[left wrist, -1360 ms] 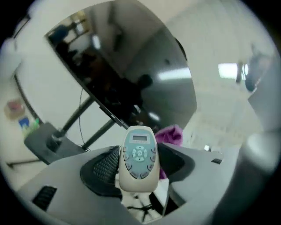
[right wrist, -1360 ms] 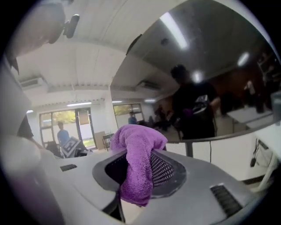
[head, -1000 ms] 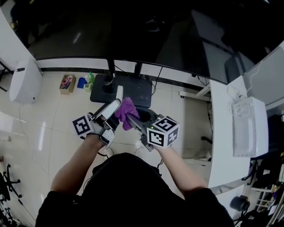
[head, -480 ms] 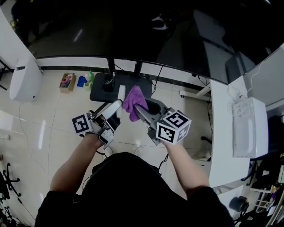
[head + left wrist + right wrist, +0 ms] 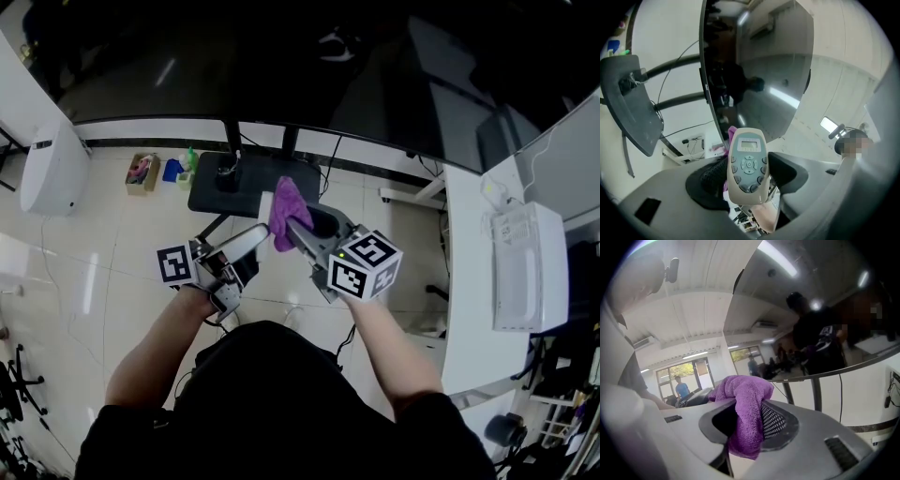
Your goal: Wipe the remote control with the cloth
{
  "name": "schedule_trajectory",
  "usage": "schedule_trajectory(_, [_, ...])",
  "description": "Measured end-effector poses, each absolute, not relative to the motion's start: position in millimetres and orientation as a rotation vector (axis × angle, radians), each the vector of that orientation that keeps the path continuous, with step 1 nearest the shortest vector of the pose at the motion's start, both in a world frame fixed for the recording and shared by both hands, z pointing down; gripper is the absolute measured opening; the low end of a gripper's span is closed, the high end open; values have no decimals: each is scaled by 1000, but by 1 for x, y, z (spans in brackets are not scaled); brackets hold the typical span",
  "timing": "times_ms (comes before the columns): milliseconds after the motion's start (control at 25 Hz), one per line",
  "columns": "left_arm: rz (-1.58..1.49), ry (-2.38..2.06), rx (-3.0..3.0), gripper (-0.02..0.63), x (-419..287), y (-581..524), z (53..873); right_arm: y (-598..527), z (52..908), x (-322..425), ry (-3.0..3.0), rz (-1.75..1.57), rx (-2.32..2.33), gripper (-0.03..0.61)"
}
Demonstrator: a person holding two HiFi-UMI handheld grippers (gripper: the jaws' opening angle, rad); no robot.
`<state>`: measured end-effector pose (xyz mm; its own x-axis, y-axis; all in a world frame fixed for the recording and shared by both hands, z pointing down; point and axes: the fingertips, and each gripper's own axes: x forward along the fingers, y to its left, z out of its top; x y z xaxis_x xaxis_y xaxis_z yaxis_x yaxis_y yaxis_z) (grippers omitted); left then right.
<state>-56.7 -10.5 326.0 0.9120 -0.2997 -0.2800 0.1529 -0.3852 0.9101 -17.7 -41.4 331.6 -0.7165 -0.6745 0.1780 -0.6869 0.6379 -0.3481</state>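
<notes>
Main risk: remote control [image 5: 747, 164] is pinched only by its lower half and sticks up free above the pads, so a sideways shove from the cloth [image 5: 748, 414] could lever it round or pop it out; both are held in the air over the tiled floor [image 5: 122, 244], so a slip most likely means a drop onto hard tile. Second risk: cloth is a loose bunch draped over the jaw tips, so a drag against the remote's edge could tug it out of the grip, or it wipes with one small fold and misses most of the casing. Third: purple shows only behind the remote's upper left edge in the left gripper view, so the button face looks unwiped from here, judgement only, and pressing hard there could push buttons. Left gripper [image 5: 749, 180]: jaws set wide, clamped across the width of the remote, button face and small screen toward its camera, remote upright. Right gripper [image 5: 749, 423]: jaws around halfway, closed on the purple cloth, which is bunched between the pads and flops over the top. In the head view the cloth sits right at the remote's top end, touching or just beside, can't tell which
</notes>
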Motion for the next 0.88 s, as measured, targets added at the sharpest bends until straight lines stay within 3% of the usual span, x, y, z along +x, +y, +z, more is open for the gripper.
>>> schedule_trajectory(360, [-395,-257,1996,264,-44,-11,347,-38,335,14,-2745,506,1290,126])
schedule_trajectory(600, [102,-918,2279,264,-65,-36,414,-29,369,34,-2517,294,1337,127])
schedule_trajectory(880, [460,-1273,2184,265,-81,-88,510,-24,430,37,-2389,384,1262,127])
